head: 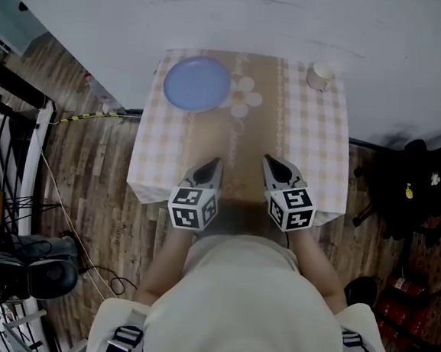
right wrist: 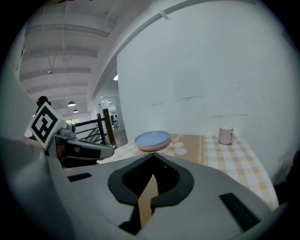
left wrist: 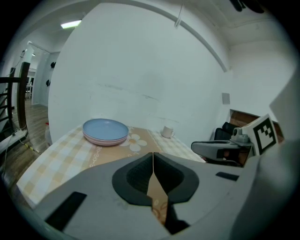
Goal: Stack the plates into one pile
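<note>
A pile of plates (head: 197,83) with a blue one on top and pink ones under it stands at the far left of the table; the same pile of plates (left wrist: 105,131) shows in the left gripper view, and the pile of plates (right wrist: 152,140) in the right gripper view too. My left gripper (head: 216,163) is shut and empty over the table's near edge. Beside it, to the right, my right gripper (head: 267,160) is also shut and empty. Both are well short of the pile. The left gripper (left wrist: 152,154) and the right gripper (right wrist: 153,156) show their jaws touching at the tips.
A white mug (head: 320,76) stands at the far right corner of the table (head: 315,149), which wears a checked cloth with a flower print (head: 245,97). A white wall runs behind it. Black bags (head: 415,188) lie on the floor at the right, cables and gear (head: 21,265) at the left.
</note>
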A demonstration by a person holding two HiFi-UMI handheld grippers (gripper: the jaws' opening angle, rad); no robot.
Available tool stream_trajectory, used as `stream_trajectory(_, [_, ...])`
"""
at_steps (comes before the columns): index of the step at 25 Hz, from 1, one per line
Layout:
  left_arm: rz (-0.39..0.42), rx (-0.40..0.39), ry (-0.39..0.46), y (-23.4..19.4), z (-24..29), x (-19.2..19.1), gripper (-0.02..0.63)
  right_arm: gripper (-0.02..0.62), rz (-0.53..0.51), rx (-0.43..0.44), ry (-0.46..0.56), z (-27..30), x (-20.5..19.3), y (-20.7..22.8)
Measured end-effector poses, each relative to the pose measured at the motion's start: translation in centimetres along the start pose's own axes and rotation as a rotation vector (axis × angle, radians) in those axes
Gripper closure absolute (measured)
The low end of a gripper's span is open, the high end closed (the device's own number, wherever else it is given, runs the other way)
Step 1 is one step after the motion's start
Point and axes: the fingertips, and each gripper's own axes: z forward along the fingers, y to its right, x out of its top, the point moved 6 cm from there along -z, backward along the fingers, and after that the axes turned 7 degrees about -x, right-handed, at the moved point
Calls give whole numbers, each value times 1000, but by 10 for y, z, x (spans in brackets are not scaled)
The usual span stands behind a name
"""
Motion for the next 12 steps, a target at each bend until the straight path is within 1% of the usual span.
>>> stream_trajectory(4, [1, -3, -6, 19, -11, -14, 598, 595, 8, 3, -1, -23, -13, -2])
stream_trajectory(12, [1, -32, -10, 49, -34, -39, 598, 595, 40, 0, -7, -62, -39, -9])
